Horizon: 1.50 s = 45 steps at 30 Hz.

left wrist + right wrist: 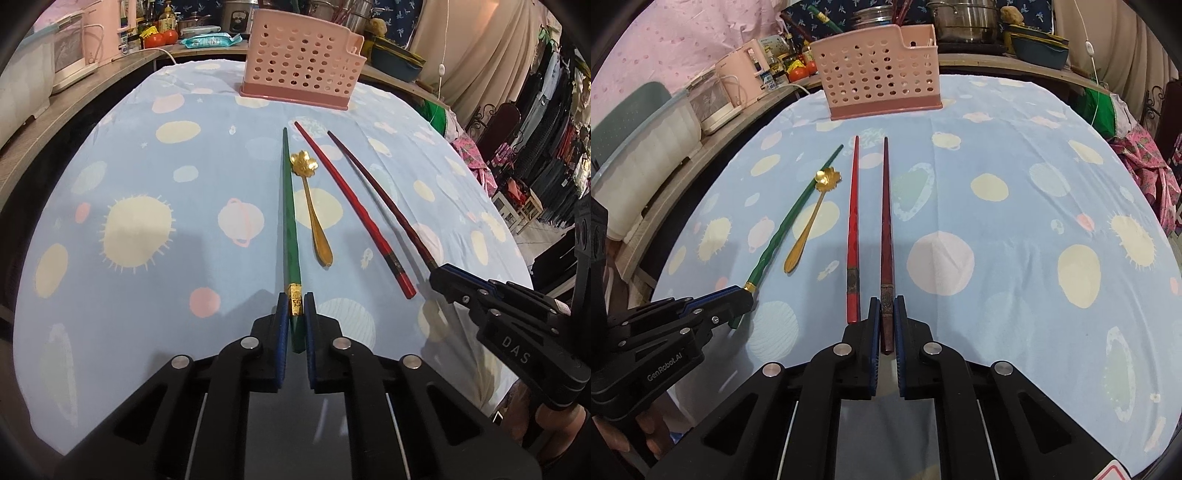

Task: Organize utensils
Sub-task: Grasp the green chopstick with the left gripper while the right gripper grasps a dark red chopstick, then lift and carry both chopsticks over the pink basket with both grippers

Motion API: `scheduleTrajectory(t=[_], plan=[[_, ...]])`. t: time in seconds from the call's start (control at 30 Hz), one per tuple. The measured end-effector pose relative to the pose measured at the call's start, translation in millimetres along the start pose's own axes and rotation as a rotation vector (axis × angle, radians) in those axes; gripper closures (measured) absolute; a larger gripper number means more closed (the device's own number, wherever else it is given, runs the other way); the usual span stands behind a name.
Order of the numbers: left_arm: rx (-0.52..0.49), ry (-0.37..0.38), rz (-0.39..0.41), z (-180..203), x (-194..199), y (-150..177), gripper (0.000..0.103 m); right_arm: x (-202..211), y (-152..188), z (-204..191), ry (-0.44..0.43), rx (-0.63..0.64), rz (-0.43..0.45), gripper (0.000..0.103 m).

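Note:
My left gripper [296,300] is shut on the thick end of a green chopstick [289,206], which points away toward a pink perforated utensil basket [301,61]. My right gripper [886,302] is shut on the thick end of a dark maroon chopstick [886,206]. A red chopstick [852,229] lies loose on the cloth just left of it. A gold flower-bowl spoon [809,225] lies between the red and green chopsticks [786,221]. The basket [879,77] stands at the table's far side. Each gripper shows in the other's view, the right [439,278] and the left [748,291].
The table has a blue planet-print cloth [147,177]. A wooden counter [74,92] at the left holds white appliances and bottles. Pots [964,22] and dishes stand behind the basket. Clothes hang at the right [546,147].

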<state>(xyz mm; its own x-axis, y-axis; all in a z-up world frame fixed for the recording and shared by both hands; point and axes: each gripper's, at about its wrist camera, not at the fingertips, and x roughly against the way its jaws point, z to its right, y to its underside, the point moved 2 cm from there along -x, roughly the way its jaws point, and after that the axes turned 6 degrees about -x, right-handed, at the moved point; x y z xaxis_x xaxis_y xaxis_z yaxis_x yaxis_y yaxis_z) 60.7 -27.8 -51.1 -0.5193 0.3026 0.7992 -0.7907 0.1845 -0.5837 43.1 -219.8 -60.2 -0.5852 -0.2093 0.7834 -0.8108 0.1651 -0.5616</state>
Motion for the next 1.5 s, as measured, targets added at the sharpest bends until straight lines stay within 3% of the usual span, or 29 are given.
scheduleTrajectory(t=[0.73, 1.2, 1.5], plan=[[0.058, -0.043, 0.216, -25.7, 68.2, -66.4, 0.096, 84.1, -71.4, 19.3, -0.053, -0.098, 0.233, 0.096], [0.047, -0.081, 0.352, -36.0, 97.4, -130.2, 0.096, 106.0, -123.5, 21.4, -0.076, -0.097, 0.348, 0.096], [0.036, -0.098, 0.399, -40.4, 99.5, -172.6, 0.096, 109.5, -161.2, 20.2, -0.089, -0.106, 0.396, 0.096]])
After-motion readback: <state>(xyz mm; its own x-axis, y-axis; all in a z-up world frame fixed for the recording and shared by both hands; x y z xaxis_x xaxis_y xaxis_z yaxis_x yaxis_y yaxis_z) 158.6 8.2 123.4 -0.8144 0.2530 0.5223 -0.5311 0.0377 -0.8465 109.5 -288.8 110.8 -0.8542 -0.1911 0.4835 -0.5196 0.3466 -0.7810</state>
